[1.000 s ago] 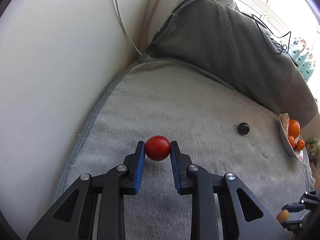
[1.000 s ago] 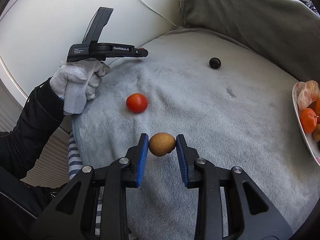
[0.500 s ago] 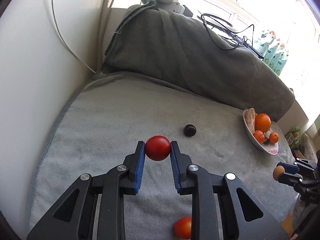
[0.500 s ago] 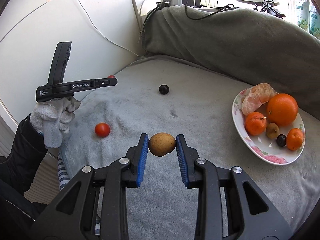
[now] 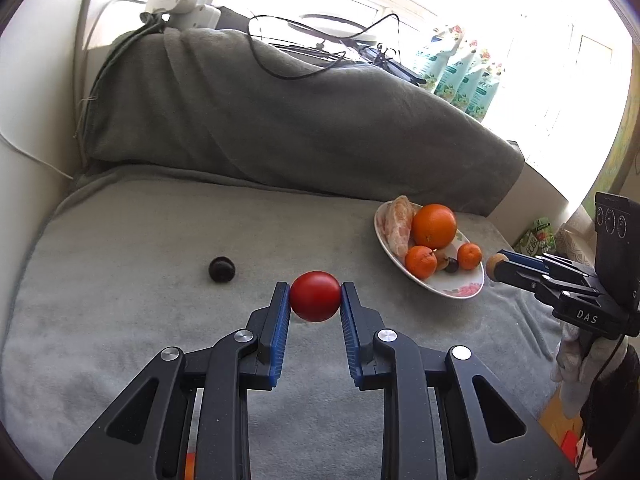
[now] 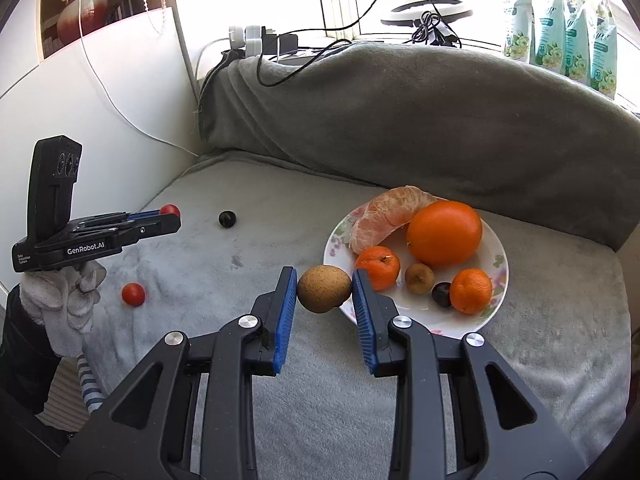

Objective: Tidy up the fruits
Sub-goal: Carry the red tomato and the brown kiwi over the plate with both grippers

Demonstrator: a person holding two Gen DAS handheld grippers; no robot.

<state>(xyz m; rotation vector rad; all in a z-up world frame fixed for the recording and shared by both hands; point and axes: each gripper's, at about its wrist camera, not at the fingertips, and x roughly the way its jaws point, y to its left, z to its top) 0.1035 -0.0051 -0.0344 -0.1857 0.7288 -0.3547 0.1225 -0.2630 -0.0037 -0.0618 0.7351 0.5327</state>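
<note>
My left gripper (image 5: 315,300) is shut on a red tomato (image 5: 315,295) and holds it above the grey blanket (image 5: 140,240). My right gripper (image 6: 325,290) is shut on a brown round fruit (image 6: 324,288), just left of the floral plate's rim (image 6: 502,276). The plate (image 5: 460,290) holds a big orange (image 6: 444,232), a peeled citrus (image 6: 384,216), two mandarins, a small brown fruit and a dark one. A dark plum (image 6: 227,219) and a second red tomato (image 6: 133,294) lie on the blanket. The plum also shows in the left wrist view (image 5: 221,269).
A blanket-draped hump (image 6: 400,112) rises behind the surface, with cables and a power strip (image 6: 252,36) on top. A white wall (image 6: 100,100) stands at the left. Several green pouches (image 6: 560,20) stand by the window. The blanket's edge drops off at the near left.
Both grippers have swung right toward the plate with their fruit still held. The plate is now much closer and larger in both views.
</note>
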